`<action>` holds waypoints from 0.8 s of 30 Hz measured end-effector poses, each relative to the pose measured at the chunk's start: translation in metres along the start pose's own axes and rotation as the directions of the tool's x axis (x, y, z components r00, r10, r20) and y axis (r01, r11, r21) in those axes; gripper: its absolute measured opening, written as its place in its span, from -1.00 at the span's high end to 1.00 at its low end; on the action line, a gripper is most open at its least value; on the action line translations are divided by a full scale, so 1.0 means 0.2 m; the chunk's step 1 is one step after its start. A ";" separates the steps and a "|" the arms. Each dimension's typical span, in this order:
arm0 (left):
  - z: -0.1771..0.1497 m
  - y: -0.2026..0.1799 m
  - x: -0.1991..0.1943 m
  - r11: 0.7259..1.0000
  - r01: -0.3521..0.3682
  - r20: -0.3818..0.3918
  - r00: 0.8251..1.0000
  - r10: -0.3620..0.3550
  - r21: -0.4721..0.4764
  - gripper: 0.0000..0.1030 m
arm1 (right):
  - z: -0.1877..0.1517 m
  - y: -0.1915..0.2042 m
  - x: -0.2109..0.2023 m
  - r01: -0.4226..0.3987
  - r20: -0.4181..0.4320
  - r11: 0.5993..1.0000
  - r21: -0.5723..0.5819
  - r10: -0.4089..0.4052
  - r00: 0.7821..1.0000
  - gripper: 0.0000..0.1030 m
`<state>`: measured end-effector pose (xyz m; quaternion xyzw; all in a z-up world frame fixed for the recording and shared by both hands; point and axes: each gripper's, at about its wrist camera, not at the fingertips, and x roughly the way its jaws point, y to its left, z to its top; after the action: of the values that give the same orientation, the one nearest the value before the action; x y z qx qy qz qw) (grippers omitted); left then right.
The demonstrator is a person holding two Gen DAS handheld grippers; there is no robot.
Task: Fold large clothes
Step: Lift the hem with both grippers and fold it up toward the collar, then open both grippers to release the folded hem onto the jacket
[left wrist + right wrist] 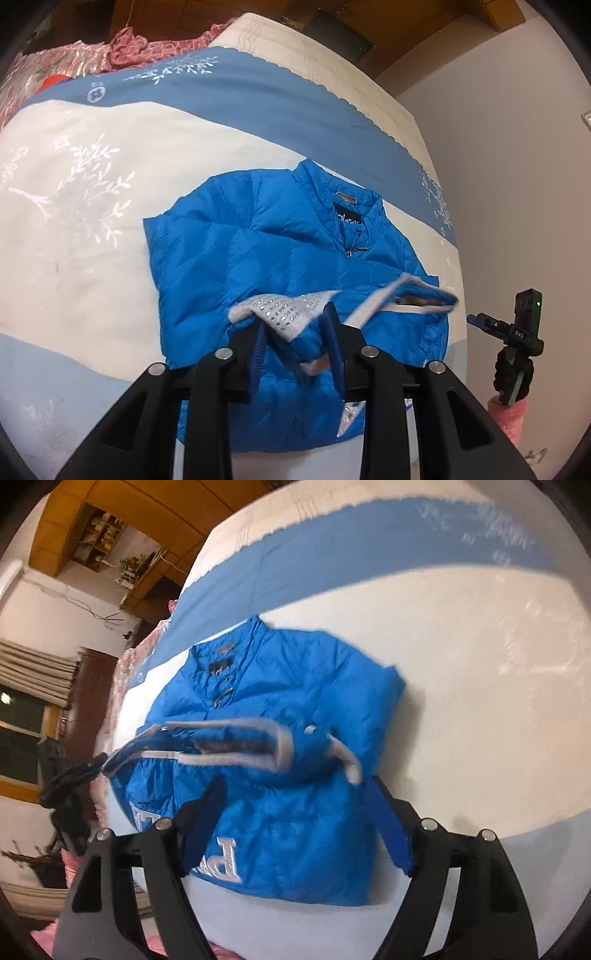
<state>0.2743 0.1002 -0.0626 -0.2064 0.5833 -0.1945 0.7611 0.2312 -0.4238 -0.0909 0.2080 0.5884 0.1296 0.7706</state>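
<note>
Jacket (280, 251), blue and puffy, lies on the bed (74, 206) with sleeves folded in. Left claw (297, 343) stands narrow around a cuff at six o'clock, right claw (295, 827) wide and empty. Likely next: fold hem toward collar at twelve

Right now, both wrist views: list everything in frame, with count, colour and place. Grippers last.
jacket: 1, bright blue puffer, flat on the bed, collar at the far end, sleeves folded across the front
sleeve cuffs: 2, grey-white, one studded, lying across the jacket's middle
lettering: white, at the jacket's near hem
bedspread: 1, white with blue bands and a pale branch print, under the jacket
red-pink fabric: bunched at the bed's far corner
shelves: wooden, high on the wall
left gripper: black with blue pads, jaws partly open, cuff between them, grip unclear
right gripper: same build, jaws wide, nothing held
</note>
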 end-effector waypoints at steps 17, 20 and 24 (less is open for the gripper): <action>0.07 -0.02 -0.12 0.979 -0.181 0.135 0.977 0.167 0.099 0.15 | 0.04 0.18 0.20 0.152 -0.009 0.971 -0.184 -0.156 0.988 -0.54; 0.06 -0.06 0.06 0.948 -0.256 0.101 0.965 0.241 0.189 0.09 | 0.06 0.18 0.29 0.178 -0.030 0.960 -0.217 -0.189 0.982 -0.57; 0.05 -0.07 0.26 0.887 -0.357 0.078 0.933 0.350 0.293 0.07 | 0.08 0.16 0.39 0.199 -0.054 0.948 -0.247 -0.219 0.974 -0.57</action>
<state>0.2961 0.0612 -0.0952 0.0198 0.5658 -0.1371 0.8128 0.2697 -0.3634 -0.1393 0.0445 0.6176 0.1255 0.7751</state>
